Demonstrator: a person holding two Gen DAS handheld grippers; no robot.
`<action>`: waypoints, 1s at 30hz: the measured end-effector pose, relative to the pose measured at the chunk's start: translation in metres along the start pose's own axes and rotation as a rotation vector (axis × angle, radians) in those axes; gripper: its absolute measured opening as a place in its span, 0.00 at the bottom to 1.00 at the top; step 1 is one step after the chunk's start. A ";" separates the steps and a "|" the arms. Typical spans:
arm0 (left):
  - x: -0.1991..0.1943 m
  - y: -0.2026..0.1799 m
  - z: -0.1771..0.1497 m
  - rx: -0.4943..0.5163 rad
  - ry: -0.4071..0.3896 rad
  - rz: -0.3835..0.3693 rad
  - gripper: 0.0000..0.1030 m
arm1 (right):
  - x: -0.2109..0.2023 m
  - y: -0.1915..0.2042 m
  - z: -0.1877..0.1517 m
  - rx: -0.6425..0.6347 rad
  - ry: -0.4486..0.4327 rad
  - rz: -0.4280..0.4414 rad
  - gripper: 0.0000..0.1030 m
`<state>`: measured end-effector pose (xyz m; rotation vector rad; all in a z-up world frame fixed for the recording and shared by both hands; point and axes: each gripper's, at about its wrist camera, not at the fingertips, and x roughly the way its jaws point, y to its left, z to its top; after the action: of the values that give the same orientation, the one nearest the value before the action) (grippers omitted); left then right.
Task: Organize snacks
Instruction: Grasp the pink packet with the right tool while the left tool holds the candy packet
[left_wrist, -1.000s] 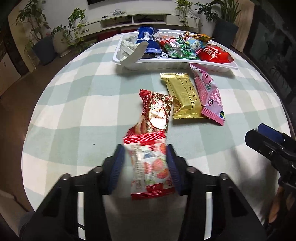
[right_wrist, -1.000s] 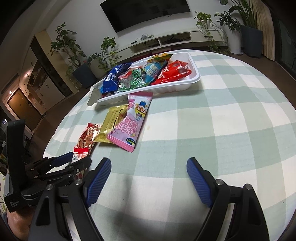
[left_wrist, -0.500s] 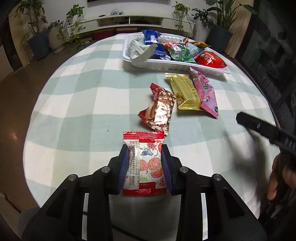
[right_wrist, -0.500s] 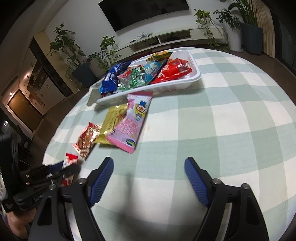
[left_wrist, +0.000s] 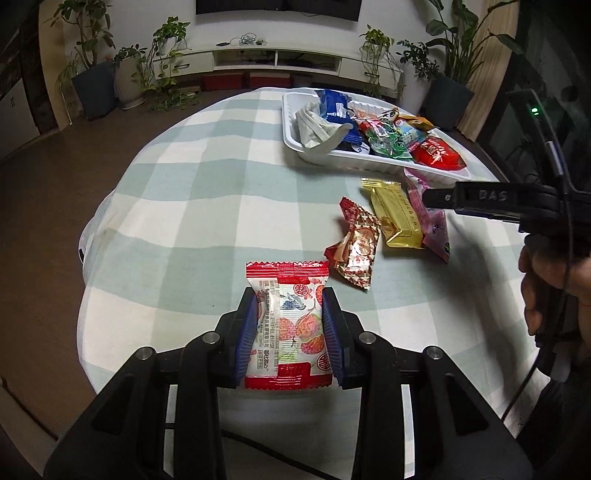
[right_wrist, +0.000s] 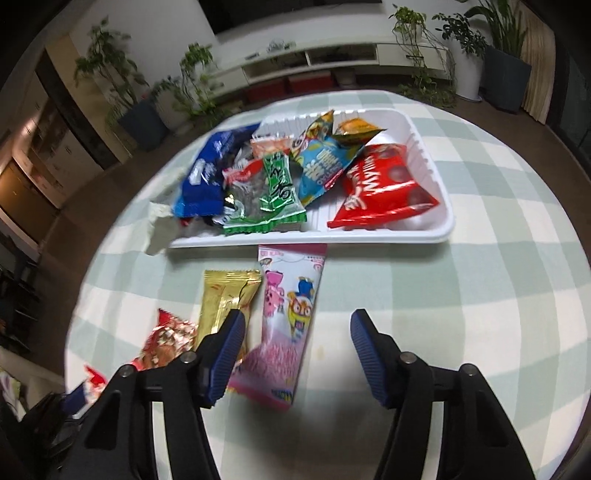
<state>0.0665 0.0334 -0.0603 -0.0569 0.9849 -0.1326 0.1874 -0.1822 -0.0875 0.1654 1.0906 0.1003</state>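
Red-and-white packet (left_wrist: 288, 325) clamped in left jaws, right jaws apart; tray (right_wrist: 430, 236) part-filled, three packets left on surface (left_wrist: 207, 192).

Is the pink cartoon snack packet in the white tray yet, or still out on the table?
Out. The pink packet lies flat on the checked tablecloth just in front of the white tray, beside the gold packet.

My way to the white tray (left_wrist: 373, 164) is blocked by the gold packet (left_wrist: 397, 210), the pink packet (right_wrist: 286, 325) and the red-gold packet (left_wrist: 356, 245). The checked cloth (left_wrist: 207, 192) left of them lies open.
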 end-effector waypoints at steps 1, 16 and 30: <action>0.000 0.000 0.000 -0.002 -0.001 0.000 0.30 | 0.004 0.003 0.000 -0.014 0.010 -0.021 0.60; 0.007 -0.001 -0.001 0.003 0.007 -0.004 0.31 | 0.022 0.030 -0.010 -0.175 0.023 -0.173 0.53; 0.007 -0.006 -0.002 0.019 0.010 0.002 0.30 | 0.020 0.040 -0.014 -0.204 0.045 -0.123 0.29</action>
<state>0.0679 0.0269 -0.0663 -0.0378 0.9938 -0.1410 0.1847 -0.1384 -0.1042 -0.0877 1.1258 0.1051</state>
